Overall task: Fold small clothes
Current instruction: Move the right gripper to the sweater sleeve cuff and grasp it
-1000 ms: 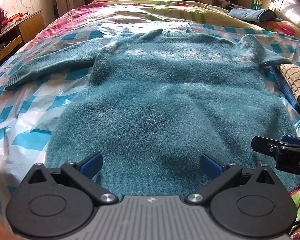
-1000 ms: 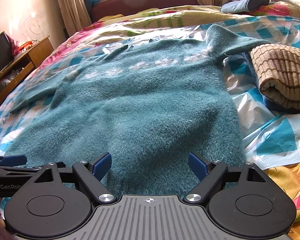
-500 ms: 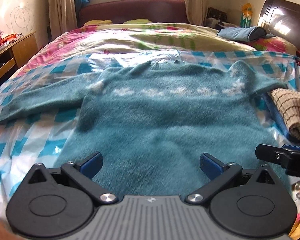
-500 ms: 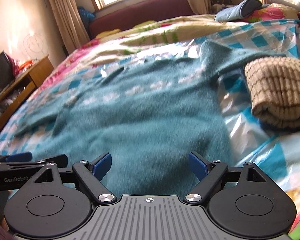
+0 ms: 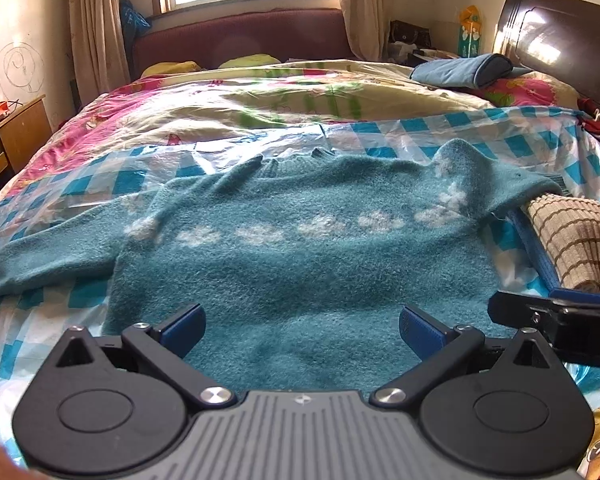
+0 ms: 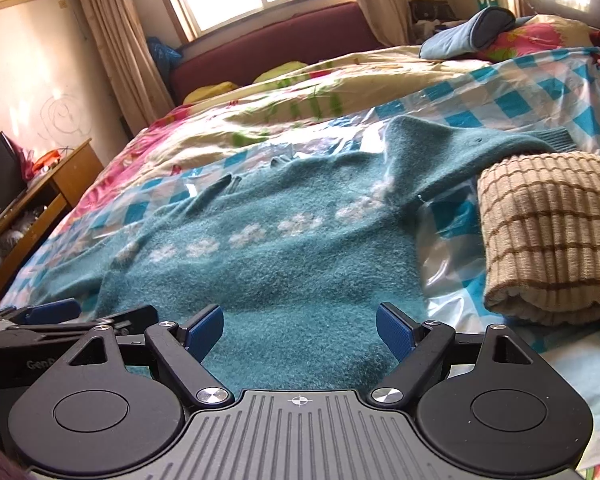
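A fuzzy teal sweater (image 5: pixel 300 248) with a row of white flower marks lies spread flat on a blue-checked plastic sheet (image 5: pixel 84 184) on the bed; it also shows in the right wrist view (image 6: pixel 284 264). Its left sleeve (image 5: pixel 48 256) stretches out to the left, its right sleeve (image 6: pixel 472 140) runs onto a folded brown striped garment. My left gripper (image 5: pixel 302 326) is open and empty over the sweater's hem. My right gripper (image 6: pixel 300 330) is open and empty over the hem, to the right of the left one. Each gripper shows at the edge of the other's view.
A folded tan and brown striped garment (image 6: pixel 552 232) lies right of the sweater. A blue pillow (image 5: pixel 464 70) and a dark headboard (image 5: pixel 556 36) are at the far right. A wooden cabinet (image 6: pixel 32 208) stands left of the bed. Flowered bedding (image 5: pixel 260 96) lies beyond the sweater.
Both grippers have tilted up and drawn back toward the hem, so more of the room and window is in view. The sweater has not moved. Both stay open.
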Tool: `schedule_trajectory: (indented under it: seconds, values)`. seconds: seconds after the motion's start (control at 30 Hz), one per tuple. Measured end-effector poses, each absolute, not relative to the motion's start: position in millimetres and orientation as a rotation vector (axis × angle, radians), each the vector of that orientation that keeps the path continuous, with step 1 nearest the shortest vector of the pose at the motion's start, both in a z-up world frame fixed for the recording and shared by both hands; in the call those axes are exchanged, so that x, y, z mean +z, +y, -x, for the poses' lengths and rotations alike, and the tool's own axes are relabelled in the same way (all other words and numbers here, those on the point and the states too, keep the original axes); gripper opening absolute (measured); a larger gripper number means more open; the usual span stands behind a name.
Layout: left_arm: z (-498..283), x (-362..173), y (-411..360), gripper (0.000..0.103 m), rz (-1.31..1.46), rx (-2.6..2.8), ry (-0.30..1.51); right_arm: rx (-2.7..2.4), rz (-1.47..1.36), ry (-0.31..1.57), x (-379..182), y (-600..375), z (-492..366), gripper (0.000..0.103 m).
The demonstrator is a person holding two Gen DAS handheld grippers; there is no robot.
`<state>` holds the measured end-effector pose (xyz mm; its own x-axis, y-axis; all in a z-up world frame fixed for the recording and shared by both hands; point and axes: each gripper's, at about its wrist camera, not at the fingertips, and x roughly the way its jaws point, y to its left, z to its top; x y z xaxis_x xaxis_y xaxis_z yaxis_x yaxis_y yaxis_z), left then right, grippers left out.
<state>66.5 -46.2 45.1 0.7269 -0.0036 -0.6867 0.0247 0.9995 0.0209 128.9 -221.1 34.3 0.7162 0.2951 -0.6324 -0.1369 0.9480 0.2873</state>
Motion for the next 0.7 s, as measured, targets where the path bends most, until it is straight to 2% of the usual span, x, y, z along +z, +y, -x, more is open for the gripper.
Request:
schedule_trajectory:
  seconds: [0.7]
  values:
    - [-139.1, 50.6, -93.8, 0.103, -0.096, -0.051, 0.773, 0.233, -0.232, 0.717, 51.6, -252.2, -190.2, 0.084]
